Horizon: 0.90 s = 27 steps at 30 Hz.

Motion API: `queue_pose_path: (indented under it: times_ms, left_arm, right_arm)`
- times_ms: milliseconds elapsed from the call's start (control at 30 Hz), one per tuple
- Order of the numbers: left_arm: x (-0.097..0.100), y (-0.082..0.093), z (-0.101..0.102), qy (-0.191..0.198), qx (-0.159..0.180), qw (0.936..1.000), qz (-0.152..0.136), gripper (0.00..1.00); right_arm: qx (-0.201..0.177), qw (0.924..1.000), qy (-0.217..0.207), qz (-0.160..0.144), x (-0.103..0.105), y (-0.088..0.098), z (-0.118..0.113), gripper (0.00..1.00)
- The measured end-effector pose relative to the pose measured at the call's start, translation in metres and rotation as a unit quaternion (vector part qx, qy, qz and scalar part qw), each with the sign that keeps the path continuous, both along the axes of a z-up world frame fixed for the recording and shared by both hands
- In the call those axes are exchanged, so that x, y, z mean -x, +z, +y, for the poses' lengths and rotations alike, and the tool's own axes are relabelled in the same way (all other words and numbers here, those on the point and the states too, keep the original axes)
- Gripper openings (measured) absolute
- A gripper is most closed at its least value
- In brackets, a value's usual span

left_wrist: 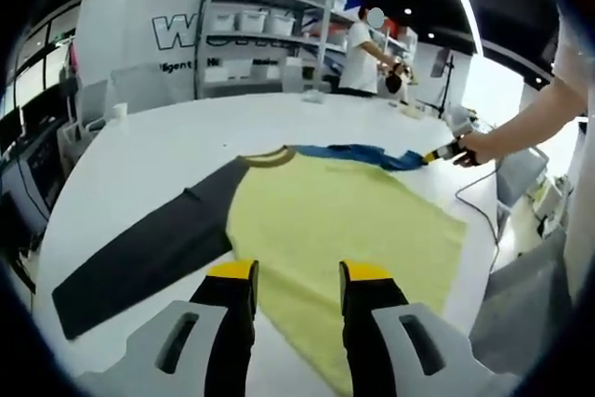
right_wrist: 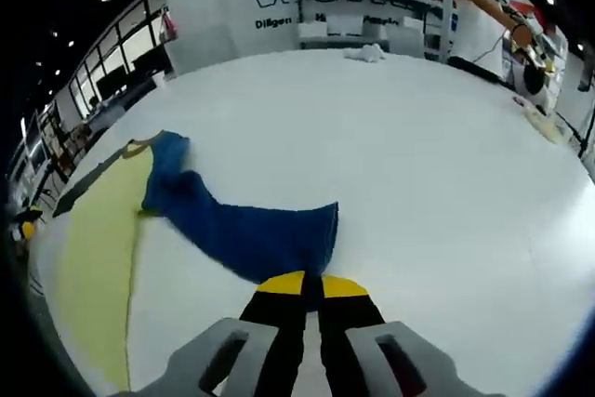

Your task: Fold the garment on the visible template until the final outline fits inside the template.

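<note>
- Here we are clamping the right gripper (right_wrist: 310, 287) together on the garment's blue sleeve (right_wrist: 251, 230).
- We are hovering the left gripper (left_wrist: 297, 273), jaws apart, over the garment's yellow body (left_wrist: 344, 220).

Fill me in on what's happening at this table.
A person is folding a shirt laid flat on a white table. The right gripper is shut on the blue sleeve, holding its cuff end. The left gripper hovers open over the yellow body; the dark sleeve lies spread out.

Matt cloth garment (left_wrist: 344, 220), smooth table (left_wrist: 158, 151)
</note>
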<state>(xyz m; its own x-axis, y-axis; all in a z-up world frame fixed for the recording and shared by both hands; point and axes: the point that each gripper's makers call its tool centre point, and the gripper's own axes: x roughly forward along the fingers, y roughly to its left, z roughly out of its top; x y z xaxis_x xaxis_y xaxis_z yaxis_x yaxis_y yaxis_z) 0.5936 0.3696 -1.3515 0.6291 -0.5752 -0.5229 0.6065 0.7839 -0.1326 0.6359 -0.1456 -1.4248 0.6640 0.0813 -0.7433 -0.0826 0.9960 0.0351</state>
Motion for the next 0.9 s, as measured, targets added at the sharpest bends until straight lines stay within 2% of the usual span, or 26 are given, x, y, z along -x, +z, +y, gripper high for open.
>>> queue_pose_path:
  times_ms: [67, 100, 133, 167, 267, 300, 333, 467, 600, 733, 767, 833, 900]
  left_arm:
    - [0.0, 0.0, -0.001, -0.001, 0.001, 1.0, 0.0, 0.35]
    - [0.001, 0.0, -0.002, -0.003, 0.001, 1.0, 0.0, 0.35]
    - [0.001, 0.0, -0.003, -0.003, 0.001, 1.0, 0.0, 0.35]
    - [0.001, 0.0, -0.003, -0.004, 0.001, 1.0, 0.001, 0.35]
    - [0.001, -0.001, -0.004, -0.004, 0.002, 1.0, 0.002, 0.35]
    - [0.001, -0.001, -0.005, -0.004, 0.002, 1.0, 0.001, 0.35]
    - [0.0, 0.0, -0.005, -0.005, 0.003, 1.0, 0.001, 0.35]
    - [0.0, 0.0, -0.006, -0.005, 0.004, 1.0, 0.0, 0.35]
    - [0.0, -0.001, -0.004, -0.005, 0.002, 1.0, 0.002, 0.35]
    - [0.0, 0.0, -0.003, -0.003, 0.002, 1.0, 0.002, 0.35]
    - [0.0, 0.0, -0.003, -0.004, 0.002, 1.0, 0.002, 0.35]
    - [0.001, 0.0, -0.003, -0.003, 0.002, 1.0, 0.002, 0.35]
    - [0.001, -0.001, -0.002, -0.002, 0.001, 1.0, 0.003, 0.35]
  right_arm:
    - [0.038, 0.9988, 0.031, -0.003, 0.002, 0.003, -0.006, 0.01]
    - [0.022, 0.9988, 0.041, -0.017, 0.0, 0.007, -0.001, 0.02]
    - [0.024, 0.9985, 0.047, -0.015, 0.001, 0.007, -0.001, 0.03]
    - [0.045, 0.9966, 0.067, -0.012, 0.002, 0.008, -0.004, 0.05]
    - [0.058, 0.9901, 0.125, -0.026, 0.002, 0.01, 0.004, 0.11]
    - [0.07, 0.9857, 0.151, -0.022, 0.004, 0.009, 0.007, 0.14]
    - [0.094, 0.9776, 0.187, -0.021, 0.005, 0.008, 0.01, 0.16]
    - [0.124, 0.9577, 0.26, -0.009, 0.011, 0.002, 0.018, 0.16]
    - [0.162, 0.9367, 0.31, 0.008, 0.015, -0.006, 0.016, 0.17]
    - [0.184, 0.922, 0.34, 0.012, 0.014, -0.008, 0.014, 0.15]
    - [0.194, 0.9136, 0.357, 0.013, 0.013, -0.008, 0.014, 0.14]
    - [0.2, 0.9083, 0.367, 0.016, 0.012, -0.01, 0.014, 0.14]
    - [0.217, 0.8954, 0.388, 0.022, 0.011, -0.012, 0.013, 0.13]
